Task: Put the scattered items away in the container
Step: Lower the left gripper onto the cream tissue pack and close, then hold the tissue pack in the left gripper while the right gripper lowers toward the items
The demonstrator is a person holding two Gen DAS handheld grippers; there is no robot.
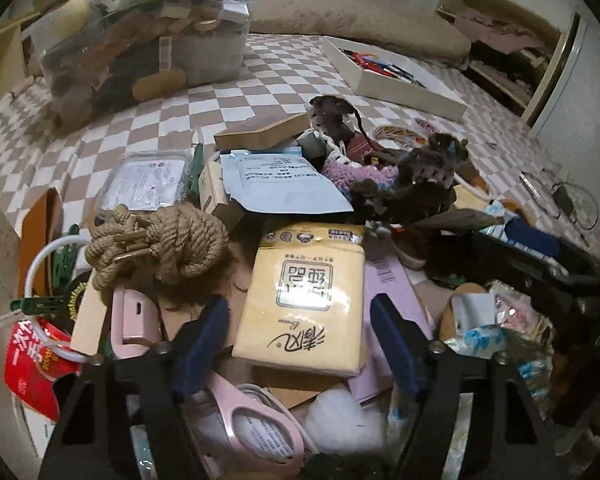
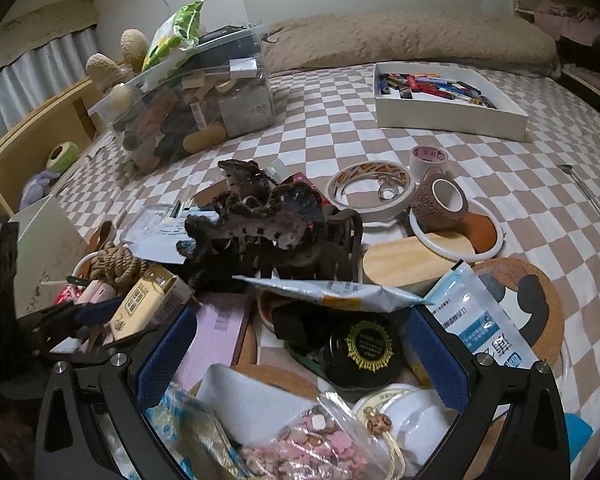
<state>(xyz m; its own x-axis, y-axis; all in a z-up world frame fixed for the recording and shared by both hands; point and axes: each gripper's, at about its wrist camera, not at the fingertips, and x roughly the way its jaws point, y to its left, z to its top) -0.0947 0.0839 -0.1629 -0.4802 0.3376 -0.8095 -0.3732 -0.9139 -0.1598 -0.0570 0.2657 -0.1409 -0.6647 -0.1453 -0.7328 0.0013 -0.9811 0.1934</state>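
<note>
A heap of small items lies on a checkered bed cover. My left gripper is open, its blue pads either side of a yellow tissue pack, low over it. A jute rope knot lies to its left. My right gripper is open and empty above a black round tin and a pink box. The tissue pack also shows in the right wrist view, with the left gripper's fingers by it. A clear storage bin, nearly full, stands at the far left; it also shows in the left wrist view.
A white tray of pens sits far right on the bed. Tape rolls, a wooden block and a dark crocheted piece lie in the pile. A brown pillow lies along the back. A wooden bed rail runs on the left.
</note>
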